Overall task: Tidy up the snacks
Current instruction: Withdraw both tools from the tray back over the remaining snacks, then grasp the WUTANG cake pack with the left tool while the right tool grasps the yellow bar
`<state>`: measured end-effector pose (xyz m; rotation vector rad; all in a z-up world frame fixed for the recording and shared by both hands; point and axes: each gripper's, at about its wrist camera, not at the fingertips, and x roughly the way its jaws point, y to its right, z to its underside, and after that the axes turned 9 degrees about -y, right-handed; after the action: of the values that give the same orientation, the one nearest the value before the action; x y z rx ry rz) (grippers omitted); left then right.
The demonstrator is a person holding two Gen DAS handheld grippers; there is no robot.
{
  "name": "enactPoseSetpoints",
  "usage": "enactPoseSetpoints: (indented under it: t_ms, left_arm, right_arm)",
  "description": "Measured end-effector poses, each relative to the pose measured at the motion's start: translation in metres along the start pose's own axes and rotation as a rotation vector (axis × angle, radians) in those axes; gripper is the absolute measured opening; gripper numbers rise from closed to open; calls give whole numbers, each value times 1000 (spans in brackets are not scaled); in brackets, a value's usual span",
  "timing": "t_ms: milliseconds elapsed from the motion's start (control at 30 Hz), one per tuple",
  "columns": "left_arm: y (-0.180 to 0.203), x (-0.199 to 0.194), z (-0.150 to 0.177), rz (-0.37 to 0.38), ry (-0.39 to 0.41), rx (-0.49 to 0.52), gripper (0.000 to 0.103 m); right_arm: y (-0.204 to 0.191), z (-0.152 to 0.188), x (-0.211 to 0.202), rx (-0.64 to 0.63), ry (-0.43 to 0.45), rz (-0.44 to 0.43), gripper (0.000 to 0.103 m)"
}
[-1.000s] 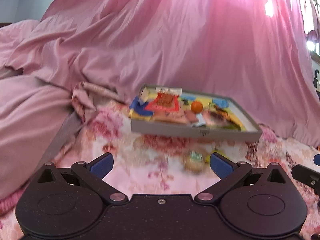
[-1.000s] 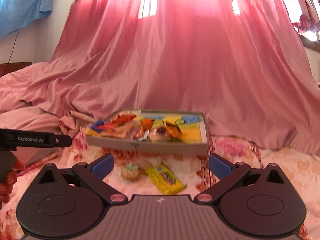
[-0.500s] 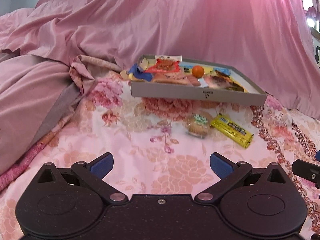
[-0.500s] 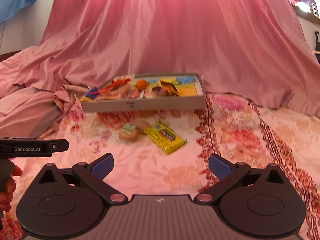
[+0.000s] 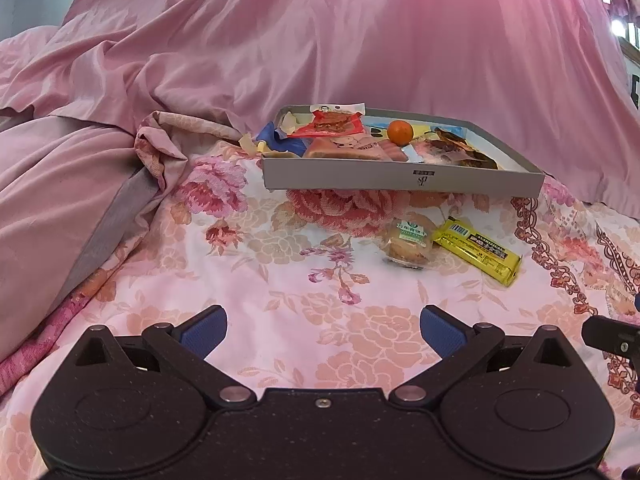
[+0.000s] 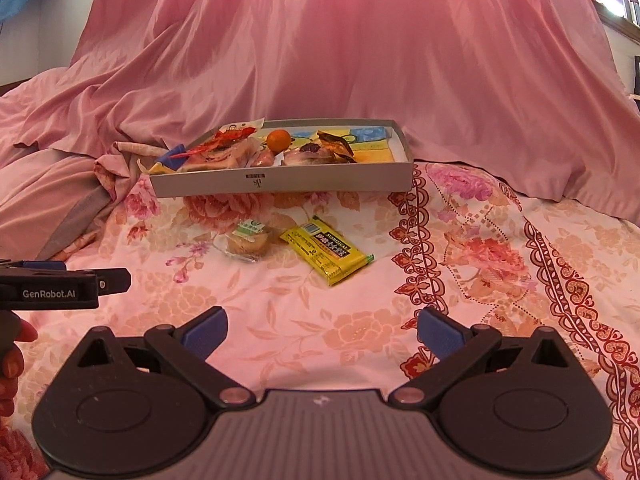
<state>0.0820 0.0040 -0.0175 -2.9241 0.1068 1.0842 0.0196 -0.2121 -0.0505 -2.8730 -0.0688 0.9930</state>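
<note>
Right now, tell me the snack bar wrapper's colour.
Yellow with a black label, clearest in the right wrist view: snack bar.

A floral bedspread [image 5: 280,320] carries a grey tray [image 5: 400,178] of snacks; a wrapped cake [image 5: 408,240] and yellow bar [image 5: 476,250] lie side by side just before it.

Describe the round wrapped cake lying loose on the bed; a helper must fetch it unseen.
Find the grey snack box on the floral bedspread. In front of it lie two loose snacks: take the round cake in clear wrap with a green label, left of the flat yellow bar.
</note>
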Motion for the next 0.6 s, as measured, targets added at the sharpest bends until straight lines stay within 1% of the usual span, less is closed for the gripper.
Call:
enactPoseSetpoints:
  t_ms: [400,600]
  left_arm:
    - [-3,17,-2,9,-34,18,102]
    - [-6,23,-8,35,-20,16,102]
  right_arm:
    - [2,-6,19,13,-29,18,103]
    - [5,-8,29,15,-46,29,103]
